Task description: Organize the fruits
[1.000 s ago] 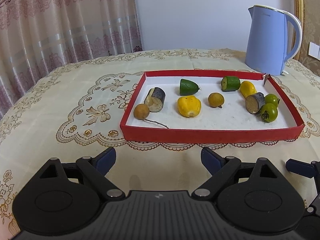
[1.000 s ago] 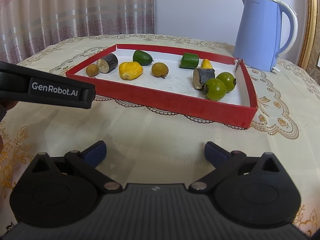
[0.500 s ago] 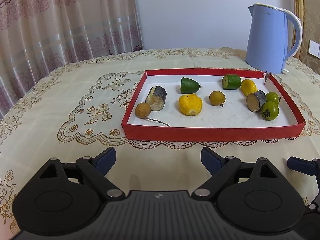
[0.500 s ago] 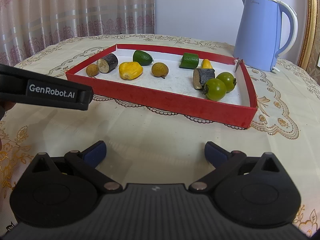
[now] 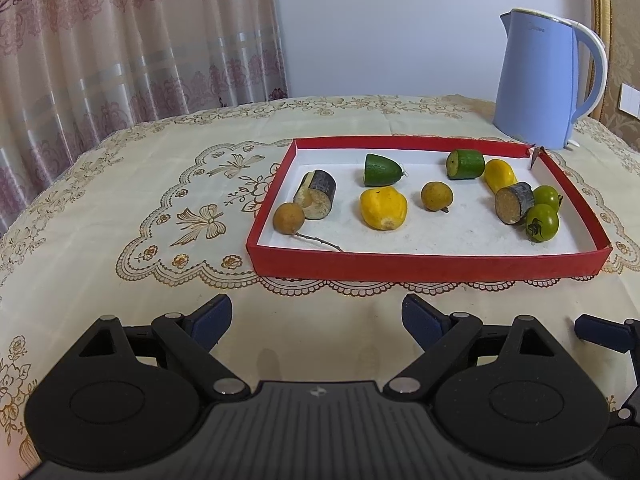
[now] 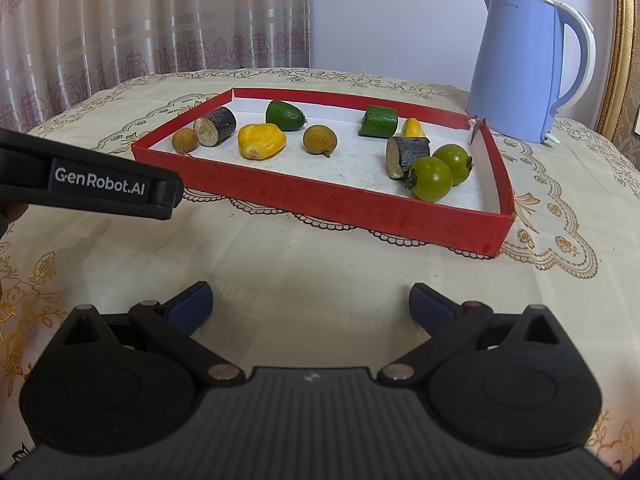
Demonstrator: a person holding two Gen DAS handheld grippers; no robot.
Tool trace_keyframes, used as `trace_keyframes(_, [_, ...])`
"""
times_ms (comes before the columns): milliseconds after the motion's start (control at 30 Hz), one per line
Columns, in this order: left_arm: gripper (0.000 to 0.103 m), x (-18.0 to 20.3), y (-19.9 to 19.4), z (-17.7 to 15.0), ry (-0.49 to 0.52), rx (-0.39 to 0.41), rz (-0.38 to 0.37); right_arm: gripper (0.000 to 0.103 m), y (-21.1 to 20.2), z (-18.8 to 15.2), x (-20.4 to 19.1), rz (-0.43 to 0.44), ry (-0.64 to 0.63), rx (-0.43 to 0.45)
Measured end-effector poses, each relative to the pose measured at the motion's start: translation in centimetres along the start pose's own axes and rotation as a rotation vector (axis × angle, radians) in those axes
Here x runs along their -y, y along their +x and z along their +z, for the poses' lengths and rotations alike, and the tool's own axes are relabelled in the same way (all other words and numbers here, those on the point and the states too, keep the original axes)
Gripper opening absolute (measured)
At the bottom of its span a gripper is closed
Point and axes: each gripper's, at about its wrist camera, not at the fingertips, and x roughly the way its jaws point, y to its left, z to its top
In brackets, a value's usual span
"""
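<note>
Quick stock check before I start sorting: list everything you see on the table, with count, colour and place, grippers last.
tray: one, red with white floor, on the table, holding all the produce
longans: two, brown, one at the tray's near left corner, one mid-tray
dark-skinned cut pieces: two, blackish with pale cut faces, one left, one right
cucumber pieces: two, green, far side of the tray, second to the right
yellow fruits: two, one centre, one far right
green tomatoes: two, right end, second behind
kettle: one, light blue, behind the tray's far right corner
tablecloth: one, cream with gold embroidery
curtain: pink, behind the table
left gripper: open, empty
right gripper: open, empty
</note>
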Motion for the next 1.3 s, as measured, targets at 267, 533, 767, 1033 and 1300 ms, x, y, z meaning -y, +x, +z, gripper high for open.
trace_keyframes(267, [0.092, -0.28, 0.11, 0.05, -0.007, -0.002, -0.001, 0.103, 0.01, 0.0, 0.0, 0.0, 0.0, 0.0])
trace_keyframes(533, [0.093, -0.36, 0.04, 0.05, -0.008, 0.0, -0.002, 0.103, 0.0, 0.0, 0.0, 0.0, 0.0, 0.0])
trace_keyframes(767, [0.092, -0.44, 0.01, 0.12, -0.009, 0.002, -0.003, 0.103, -0.01, 0.0, 0.01, 0.0, 0.0, 0.0])
trace_keyframes(1033, [0.092, -0.49, 0.07, 0.12, -0.004, 0.001, -0.009, 0.103, -0.01, 0.01, -0.02, 0.0, 0.0, 0.0])
trace_keyframes(1300, [0.093, -0.53, 0.39, 0.05, -0.008, -0.004, -0.012, 0.103, 0.07, 0.09, -0.1, -0.012, 0.014, 0.001])
